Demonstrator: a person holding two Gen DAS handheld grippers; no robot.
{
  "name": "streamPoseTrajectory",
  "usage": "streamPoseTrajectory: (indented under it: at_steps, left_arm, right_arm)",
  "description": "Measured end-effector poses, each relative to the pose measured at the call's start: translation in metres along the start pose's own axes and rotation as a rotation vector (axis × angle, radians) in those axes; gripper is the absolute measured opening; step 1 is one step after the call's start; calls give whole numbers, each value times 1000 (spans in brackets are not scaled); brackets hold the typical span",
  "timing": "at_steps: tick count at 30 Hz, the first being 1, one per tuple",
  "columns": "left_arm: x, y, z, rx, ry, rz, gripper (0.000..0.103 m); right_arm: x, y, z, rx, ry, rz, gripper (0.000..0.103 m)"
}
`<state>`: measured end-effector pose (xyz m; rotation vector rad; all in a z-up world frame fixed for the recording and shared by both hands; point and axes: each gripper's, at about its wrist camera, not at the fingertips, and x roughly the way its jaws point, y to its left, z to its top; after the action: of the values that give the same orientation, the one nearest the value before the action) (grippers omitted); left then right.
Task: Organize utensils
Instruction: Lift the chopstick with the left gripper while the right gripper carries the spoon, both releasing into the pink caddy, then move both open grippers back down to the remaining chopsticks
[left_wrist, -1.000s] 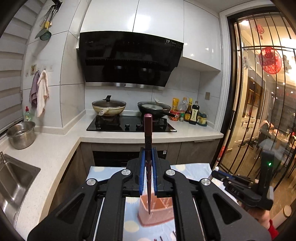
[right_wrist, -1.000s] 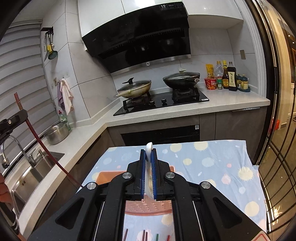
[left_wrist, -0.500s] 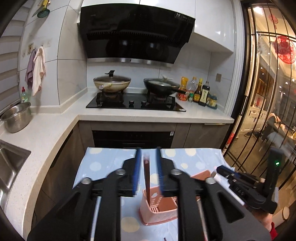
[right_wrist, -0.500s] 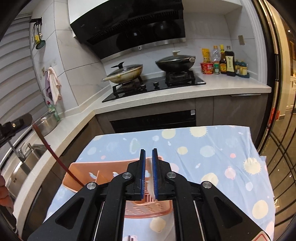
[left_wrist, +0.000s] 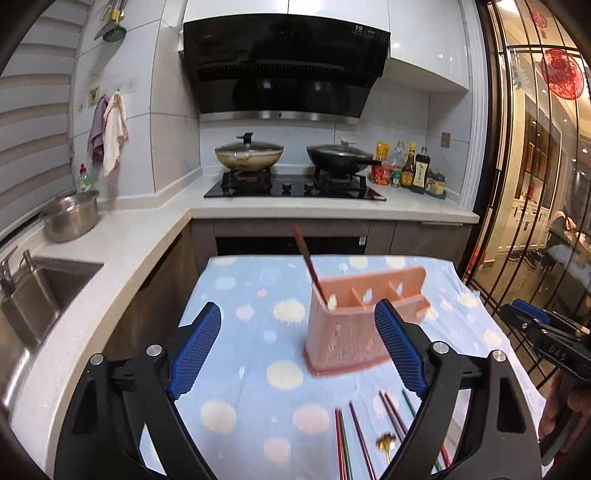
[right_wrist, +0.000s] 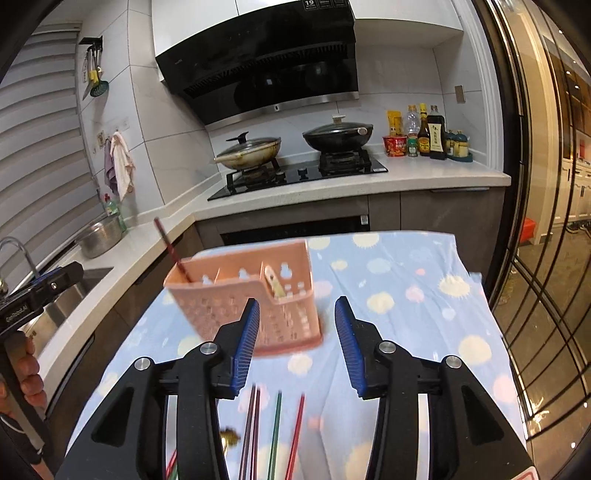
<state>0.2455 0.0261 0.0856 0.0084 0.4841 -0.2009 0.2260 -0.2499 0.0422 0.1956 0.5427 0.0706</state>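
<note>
A pink perforated utensil holder (left_wrist: 349, 332) stands on the blue dotted tablecloth (left_wrist: 251, 332); it also shows in the right wrist view (right_wrist: 236, 295). A dark red chopstick (left_wrist: 309, 269) leans in its left compartment, seen too in the right wrist view (right_wrist: 170, 249). A white spoon (right_wrist: 273, 282) sits in its right compartment. Several coloured chopsticks (left_wrist: 354, 435) and a gold-tipped utensil (left_wrist: 386, 443) lie on the cloth in front, also in the right wrist view (right_wrist: 275, 432). My left gripper (left_wrist: 295, 350) is open and empty. My right gripper (right_wrist: 295, 343) is open and empty.
A white counter (left_wrist: 110, 251) with a sink (left_wrist: 33, 295) and a steel pot (left_wrist: 72, 218) runs along the left. A stove (left_wrist: 295, 184) with two pans and sauce bottles (left_wrist: 410, 170) stands behind. A glass door (left_wrist: 535, 184) is on the right.
Both grippers opened and drew back from the holder. The left let go of the dark red chopstick, the right let go of the white spoon; both now stand in the holder.
</note>
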Motion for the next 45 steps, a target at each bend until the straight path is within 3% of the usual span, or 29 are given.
streamPoseTrajectory:
  at_steps: [5, 12, 22, 30, 45]
  left_arm:
    - [-22, 1, -54, 10, 70, 21, 83]
    - [-36, 2, -128, 7, 215, 26, 83]
    - [-48, -3, -200, 20, 358, -9, 83]
    - [-52, -4, -219, 22, 391, -15, 83]
    - [-47, -15, -225, 43, 409, -26, 83]
  right_arm:
    - [-35, 4, -49, -31, 33, -53, 42]
    - [-62, 8, -116, -1, 115, -63, 42]
    - [-78, 18, -181, 2, 204, -121, 42]
    - [-76, 25, -206, -2, 244, -126, 42]
    - [-69, 27, -209, 21, 259, -105, 42]
